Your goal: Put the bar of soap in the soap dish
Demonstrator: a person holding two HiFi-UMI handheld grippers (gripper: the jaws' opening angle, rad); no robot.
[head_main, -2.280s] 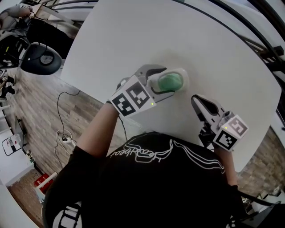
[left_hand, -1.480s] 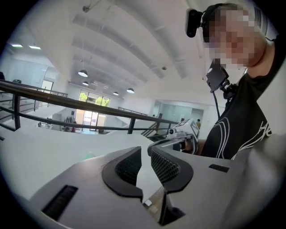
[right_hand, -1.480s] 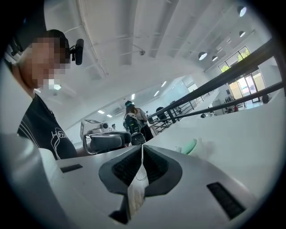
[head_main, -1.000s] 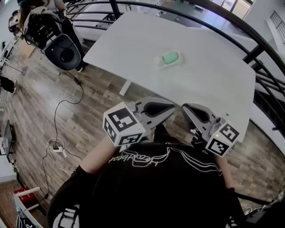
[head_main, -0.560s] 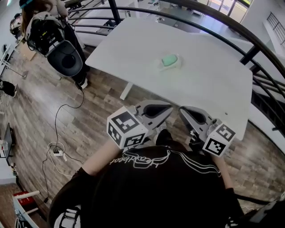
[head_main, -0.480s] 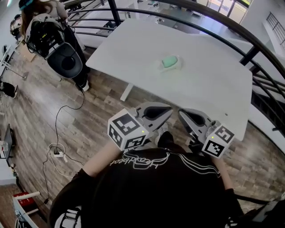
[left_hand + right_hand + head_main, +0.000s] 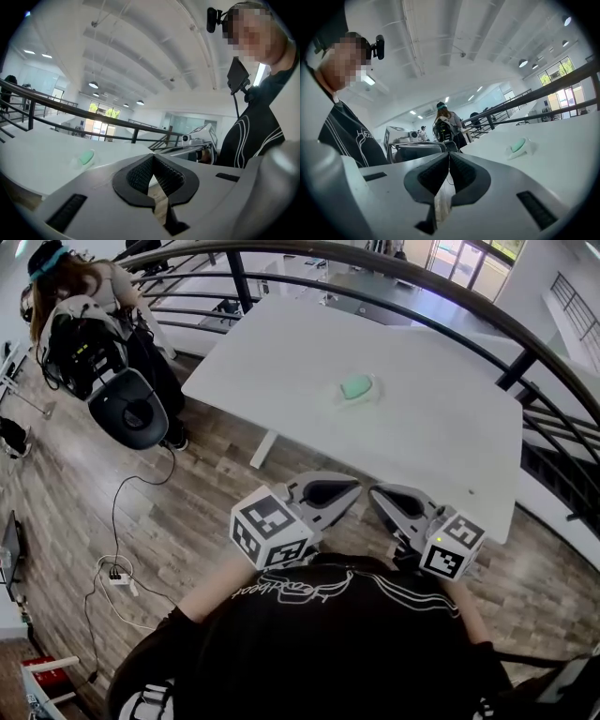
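Nearest me, the left gripper (image 7: 352,491) and right gripper (image 7: 379,498) are both clenched on nothing and have been drawn back off the counter (image 7: 441,427). Farther out, the bar of soap (image 7: 355,386) lies in the soap dish (image 7: 374,397). I judge placement complete.

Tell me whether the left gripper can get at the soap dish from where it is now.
Probably not: the left gripper hangs over the floor, short of the table, with the soap dish well beyond. Nothing blocks the way, though.
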